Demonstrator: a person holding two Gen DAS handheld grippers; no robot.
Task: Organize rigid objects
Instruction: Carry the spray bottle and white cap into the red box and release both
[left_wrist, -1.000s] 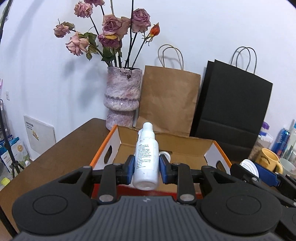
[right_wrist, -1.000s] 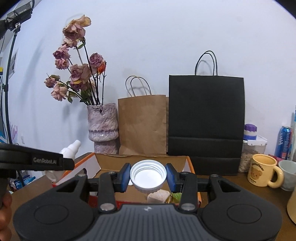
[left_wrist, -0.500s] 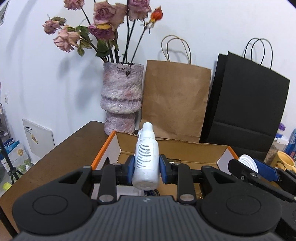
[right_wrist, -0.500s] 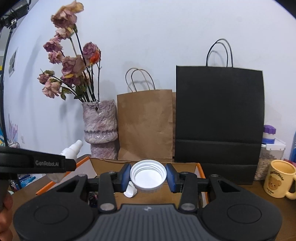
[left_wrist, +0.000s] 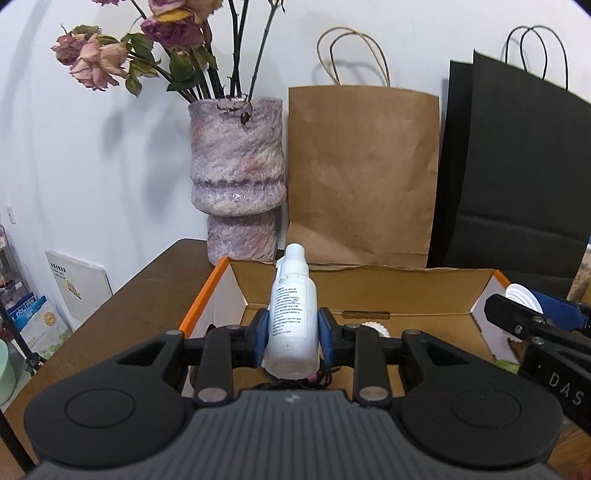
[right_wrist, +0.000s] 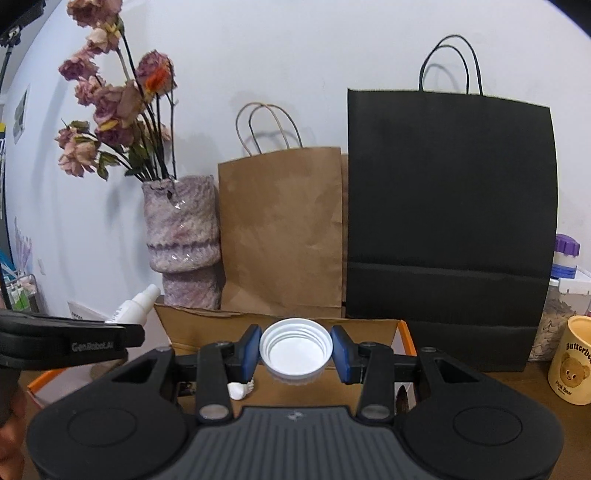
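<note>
My left gripper (left_wrist: 291, 332) is shut on a small white bottle (left_wrist: 293, 321) with a printed label, held neck-forward over the near part of an open cardboard box (left_wrist: 369, 291) with orange edges. My right gripper (right_wrist: 295, 350) is shut on a white plastic lid (right_wrist: 295, 350), its ribbed inside facing the camera, above the same box (right_wrist: 280, 325). In the left wrist view the lid (left_wrist: 522, 297) and the right gripper show at the right edge. In the right wrist view the bottle (right_wrist: 135, 304) sticks out at the left. A small white ribbed item (left_wrist: 375, 328) lies in the box.
Behind the box stand a mottled pink vase (left_wrist: 236, 173) of dried roses, a brown paper bag (left_wrist: 364, 173) and a black paper bag (right_wrist: 448, 221). A yellow bear mug (right_wrist: 572, 360) and a purple-lidded jar (right_wrist: 565, 254) sit at the right. The brown table's left edge (left_wrist: 122, 295) drops off.
Both grippers have moved forward and slightly down toward the box and the back wall, so vase and bags loom larger. Bottle and lid stay gripped as before.
</note>
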